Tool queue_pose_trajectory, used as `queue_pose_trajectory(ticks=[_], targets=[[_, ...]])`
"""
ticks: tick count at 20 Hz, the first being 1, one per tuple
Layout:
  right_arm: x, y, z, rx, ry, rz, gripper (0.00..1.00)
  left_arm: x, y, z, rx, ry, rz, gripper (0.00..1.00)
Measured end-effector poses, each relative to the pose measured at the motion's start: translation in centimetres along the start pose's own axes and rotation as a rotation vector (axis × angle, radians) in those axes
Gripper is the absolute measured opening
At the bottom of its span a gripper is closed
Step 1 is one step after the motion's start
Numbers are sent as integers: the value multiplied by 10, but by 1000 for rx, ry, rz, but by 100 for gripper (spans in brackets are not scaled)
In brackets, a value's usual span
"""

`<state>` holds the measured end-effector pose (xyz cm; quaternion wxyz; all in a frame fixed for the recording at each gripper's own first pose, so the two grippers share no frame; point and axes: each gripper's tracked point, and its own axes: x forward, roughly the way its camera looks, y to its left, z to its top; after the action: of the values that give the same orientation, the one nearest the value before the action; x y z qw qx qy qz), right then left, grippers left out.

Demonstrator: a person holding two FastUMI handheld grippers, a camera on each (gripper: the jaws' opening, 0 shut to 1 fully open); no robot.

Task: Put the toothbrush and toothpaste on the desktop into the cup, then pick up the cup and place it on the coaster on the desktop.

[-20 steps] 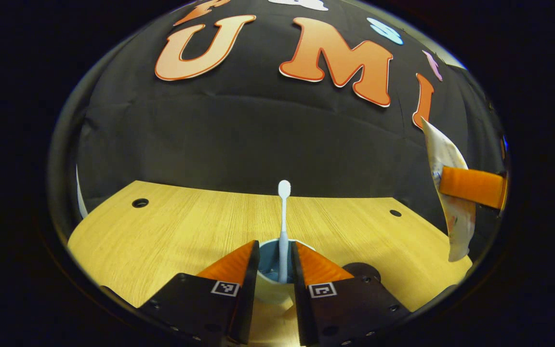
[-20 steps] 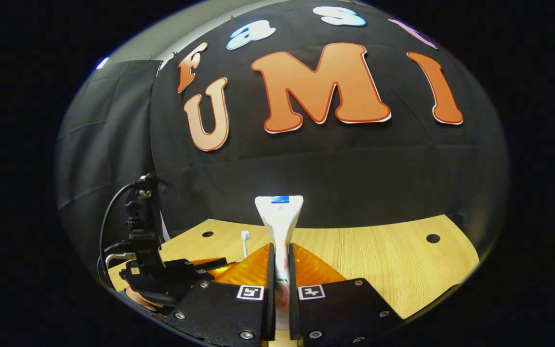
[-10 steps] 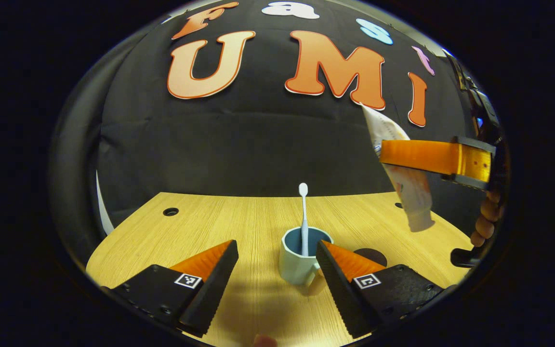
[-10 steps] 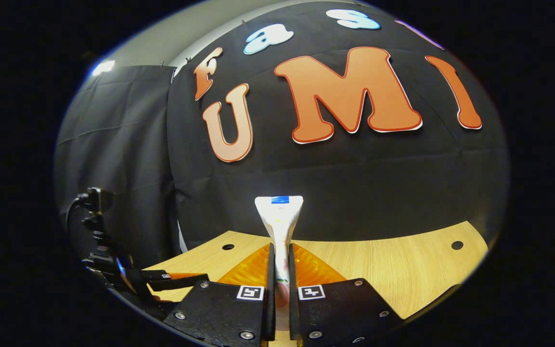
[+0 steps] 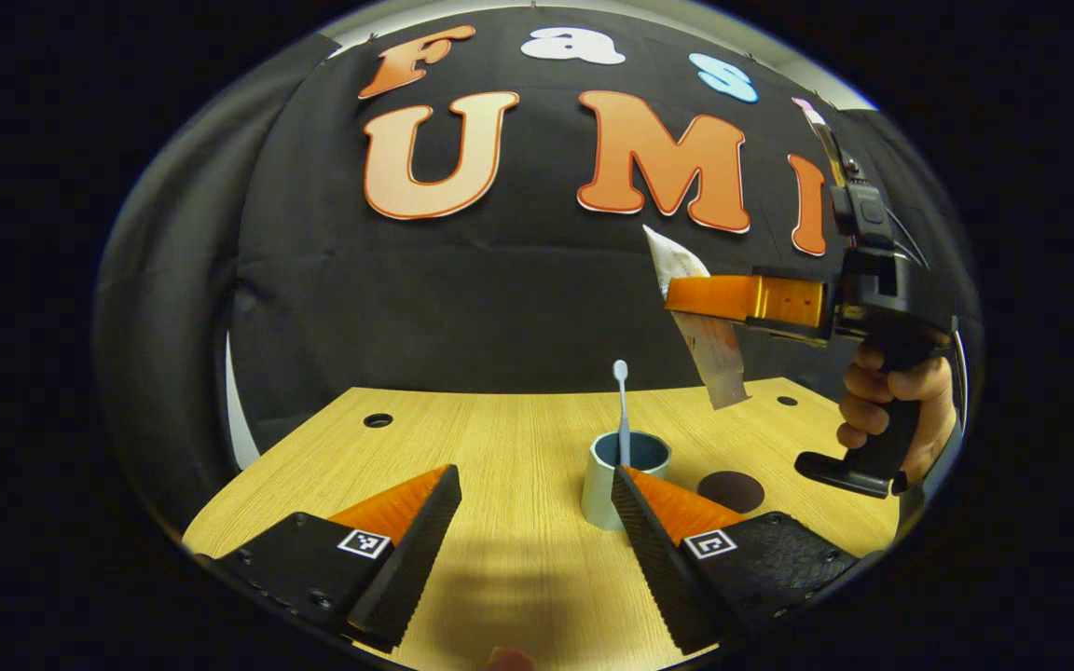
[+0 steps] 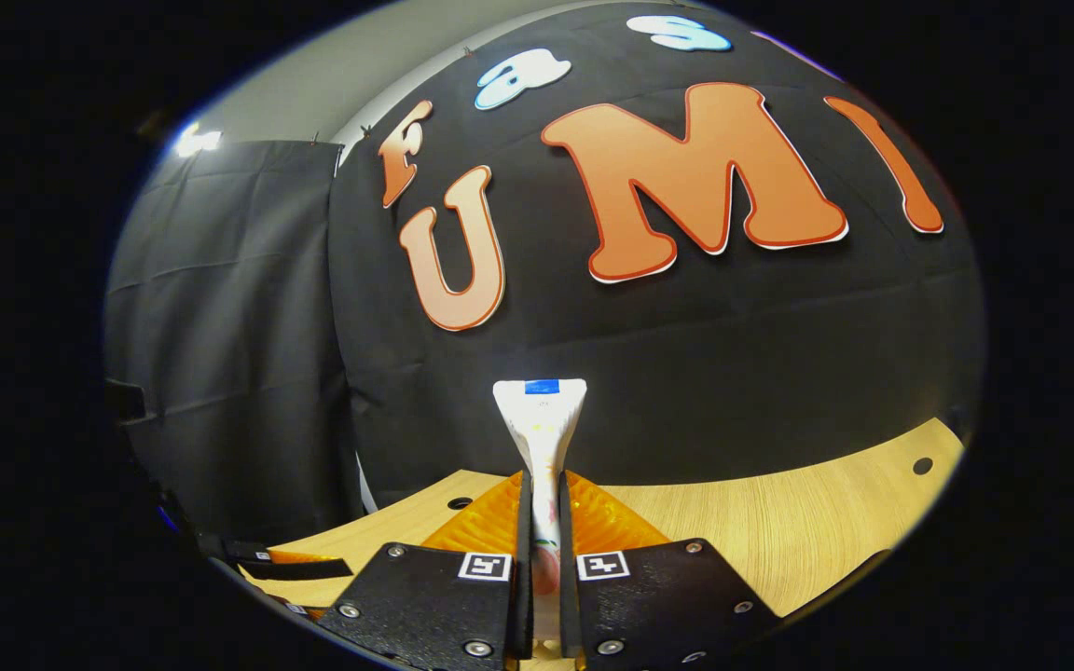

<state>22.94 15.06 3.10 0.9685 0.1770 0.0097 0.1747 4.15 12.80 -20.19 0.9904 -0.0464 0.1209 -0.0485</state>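
One toothbrush (image 5: 621, 410) stood in the single cup (image 5: 613, 480) beside one dark coaster (image 5: 730, 486) on the desktop (image 5: 500, 447), the left gripper (image 5: 537, 522) gaped empty, and the right gripper (image 6: 540, 522) clamped one toothpaste tube (image 6: 540, 419) aloft.

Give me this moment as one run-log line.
toothbrush: in cup | toothpaste: held by right gripper, above table | left gripper: open | coaster: bare

There is 1 cup (image 5: 626, 480), 1 toothbrush (image 5: 622, 410), 1 toothpaste tube (image 5: 700, 317), and 1 dark round coaster (image 5: 730, 486). The desktop (image 5: 500, 466) shows 2 round holes. There are 2 grippers and 1 hand (image 5: 891, 410).
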Motion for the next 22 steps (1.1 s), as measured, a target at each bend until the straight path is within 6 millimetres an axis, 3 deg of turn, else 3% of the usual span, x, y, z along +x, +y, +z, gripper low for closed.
queue_pose_trajectory(ticks=[4,8,15,19,22], targets=[[17,2,-17,-13,-9,8,12,-7,33,-3,38,-48,59,98],[36,8,-38,-2,-14,32,12,-13,45,-11,28,-37,82,98],[59,11,-75,-58,15,27,12,-19,48,-10,32,-45,99,98],[59,5,-98,-130,66,6,13,-19,46,-17,40,-27,100,98],[51,0,-103,-180,90,-10,16,-18,41,-20,36,-19,95,98]])
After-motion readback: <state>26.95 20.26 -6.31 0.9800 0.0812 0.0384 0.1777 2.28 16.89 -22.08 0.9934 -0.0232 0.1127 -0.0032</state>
